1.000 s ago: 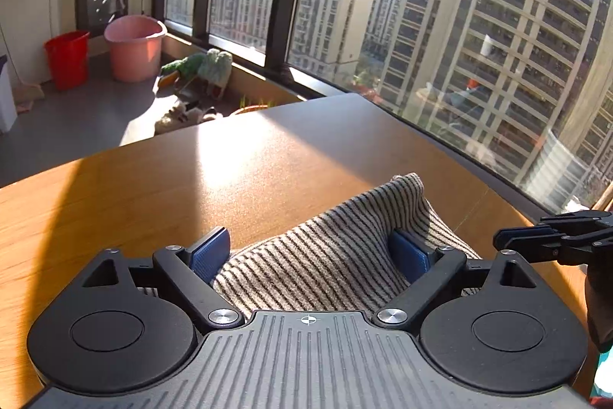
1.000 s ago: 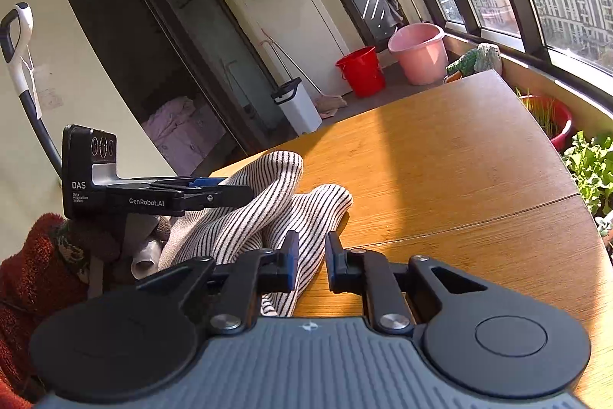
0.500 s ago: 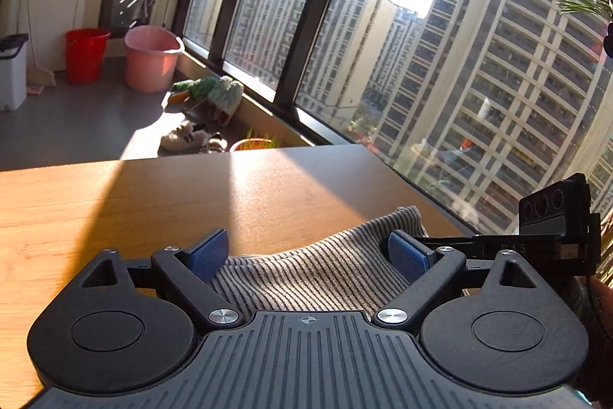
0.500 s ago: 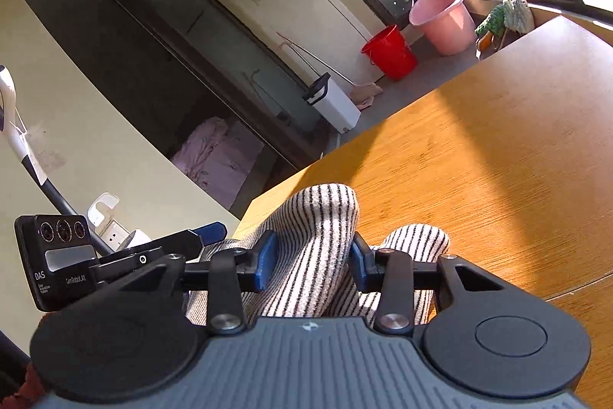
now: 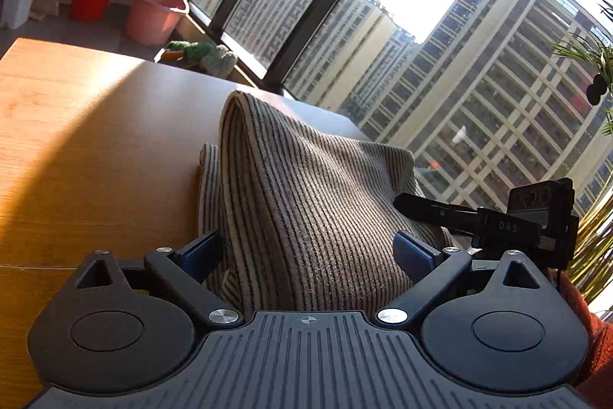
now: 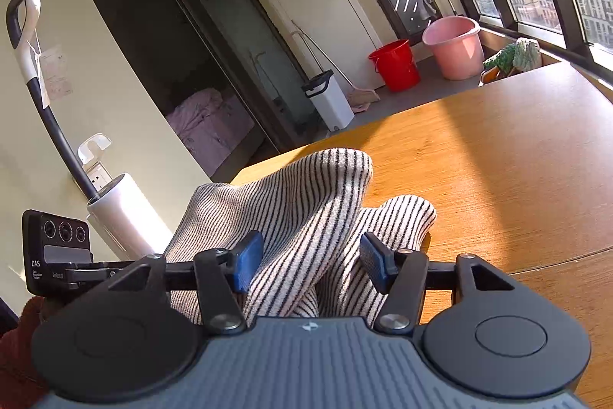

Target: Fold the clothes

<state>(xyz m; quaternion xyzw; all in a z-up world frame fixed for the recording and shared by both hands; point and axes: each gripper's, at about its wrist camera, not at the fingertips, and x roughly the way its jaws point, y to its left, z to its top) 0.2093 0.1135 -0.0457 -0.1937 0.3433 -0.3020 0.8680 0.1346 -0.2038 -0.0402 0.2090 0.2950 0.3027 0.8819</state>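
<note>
Left tongs (image 5: 308, 252) wide open, straddling bunched black-and-cream striped knit garment (image 5: 306, 194), no grip. Right tongs (image 6: 308, 257) likewise spread around it. Wooden worktop (image 6: 498, 156) at 12 o'clock.

"DAS" on each claw's camera block (image 6: 57, 257); smaller print perhaps "GenRobot.AI".

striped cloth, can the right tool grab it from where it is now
Probably yes: the right tool is open with a raised fold of the black-and-white striped knit cloth already between its blue fingers, and nothing blocks it. Closing should catch the fold.
</note>
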